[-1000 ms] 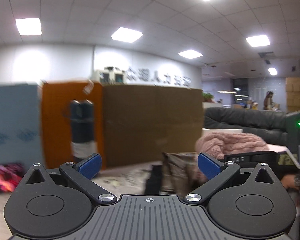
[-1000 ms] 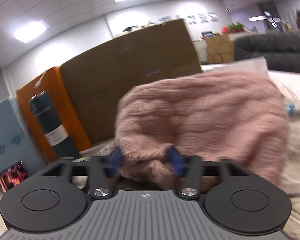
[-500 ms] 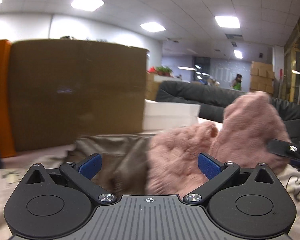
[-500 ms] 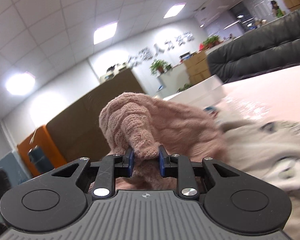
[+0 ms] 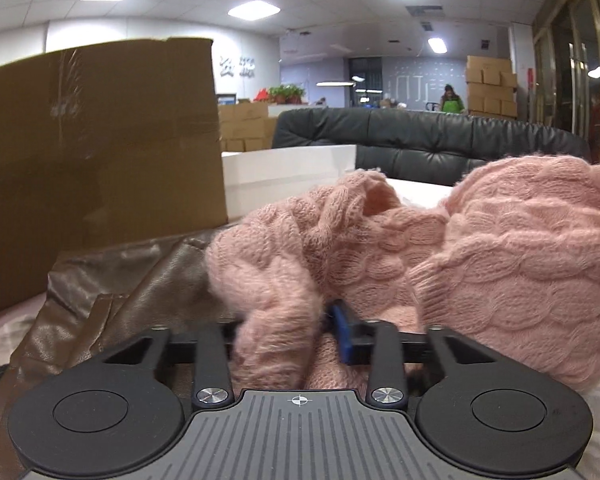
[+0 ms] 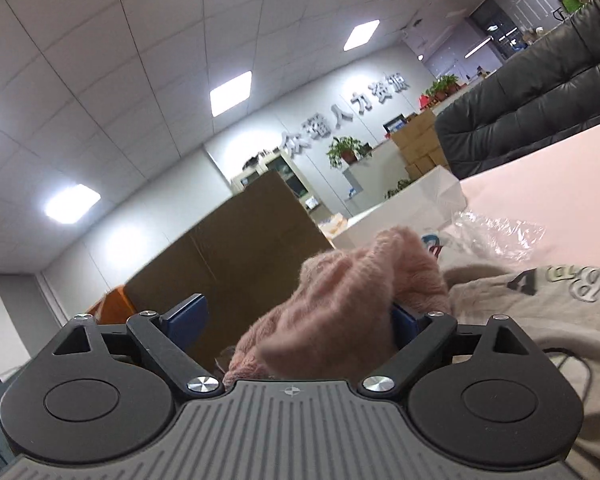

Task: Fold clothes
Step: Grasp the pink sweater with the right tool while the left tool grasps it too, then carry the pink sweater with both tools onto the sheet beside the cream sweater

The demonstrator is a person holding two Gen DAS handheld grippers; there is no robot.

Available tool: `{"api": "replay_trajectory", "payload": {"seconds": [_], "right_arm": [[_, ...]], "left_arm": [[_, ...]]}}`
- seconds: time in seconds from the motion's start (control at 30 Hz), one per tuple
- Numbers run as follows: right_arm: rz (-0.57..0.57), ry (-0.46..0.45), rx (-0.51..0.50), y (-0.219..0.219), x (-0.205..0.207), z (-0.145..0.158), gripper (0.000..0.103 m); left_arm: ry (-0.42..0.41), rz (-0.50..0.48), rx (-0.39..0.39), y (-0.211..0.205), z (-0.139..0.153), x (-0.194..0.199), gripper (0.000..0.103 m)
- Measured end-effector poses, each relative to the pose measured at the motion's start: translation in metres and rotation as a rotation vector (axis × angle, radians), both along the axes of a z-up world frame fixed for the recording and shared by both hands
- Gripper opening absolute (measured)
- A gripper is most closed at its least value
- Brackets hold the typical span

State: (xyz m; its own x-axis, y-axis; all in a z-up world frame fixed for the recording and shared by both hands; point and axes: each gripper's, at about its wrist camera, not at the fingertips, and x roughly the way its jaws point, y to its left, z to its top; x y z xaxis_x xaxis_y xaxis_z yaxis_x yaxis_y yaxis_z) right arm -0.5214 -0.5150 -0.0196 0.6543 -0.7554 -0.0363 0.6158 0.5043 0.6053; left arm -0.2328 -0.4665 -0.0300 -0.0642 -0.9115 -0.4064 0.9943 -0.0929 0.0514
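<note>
My left gripper (image 5: 284, 332) has just clamped the pink sweater (image 5: 480, 248) ahead of it; my right gripper (image 6: 300, 320) has opened, knit between its fingers, so the hold has swapped sides.

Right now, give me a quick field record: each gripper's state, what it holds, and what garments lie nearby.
left gripper: shut on pink knit sweater, fabric bunched between the fingers
right gripper: open, sweater fabric draped between the spread fingers and against the right pad, not clamped
under the sweater, left view: brown leather jacket
beside the sweater, right view: beige printed sweatshirt
behind: cardboard box, white box, black sofa
fold status: sweater bunched, not laid flat
</note>
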Motion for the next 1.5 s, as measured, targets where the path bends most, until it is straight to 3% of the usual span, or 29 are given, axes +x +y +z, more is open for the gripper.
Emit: {"api": "replay_trajectory", "payload": {"seconds": [0.13,0.17,0.2,0.27,0.4,0.73,1.0,1.27,1.5], "right_arm": [[-0.028,0.088,0.077,-0.013,0.014,-0.012,0.089],[-0.035,0.109,0.096,-0.016,0.018,-0.015,0.083],[-0.041,0.131,0.115,-0.02,0.021,-0.018,0.064],[-0.051,0.143,0.165,-0.025,0.02,-0.026,0.037],[-0.054,0.111,0.16,-0.02,0.007,-0.025,0.024],[-0.033,0.016,-0.123,0.034,0.001,0.045,0.022],[0.062,-0.032,-0.224,0.082,0.019,0.083,0.022],[0.228,-0.022,-0.179,0.122,0.086,0.086,0.022],[0.426,0.003,-0.069,0.148,0.162,0.071,0.022]], "left_arm": [[0.03,-0.011,-0.016,0.0,0.0,0.005,0.021],[0.044,-0.013,-0.021,0.001,0.0,0.006,0.021],[0.054,-0.014,-0.027,0.0,0.0,0.007,0.02],[0.072,-0.015,-0.045,0.001,0.001,0.009,0.018],[0.088,-0.018,-0.09,-0.001,0.005,0.009,0.017],[0.162,0.033,-0.249,0.036,0.036,0.028,0.016],[0.153,0.097,-0.348,0.11,0.065,0.067,0.016],[-0.085,0.233,-0.42,0.218,0.069,0.105,0.016],[-0.197,0.358,-0.343,0.315,0.068,0.156,0.016]]}}
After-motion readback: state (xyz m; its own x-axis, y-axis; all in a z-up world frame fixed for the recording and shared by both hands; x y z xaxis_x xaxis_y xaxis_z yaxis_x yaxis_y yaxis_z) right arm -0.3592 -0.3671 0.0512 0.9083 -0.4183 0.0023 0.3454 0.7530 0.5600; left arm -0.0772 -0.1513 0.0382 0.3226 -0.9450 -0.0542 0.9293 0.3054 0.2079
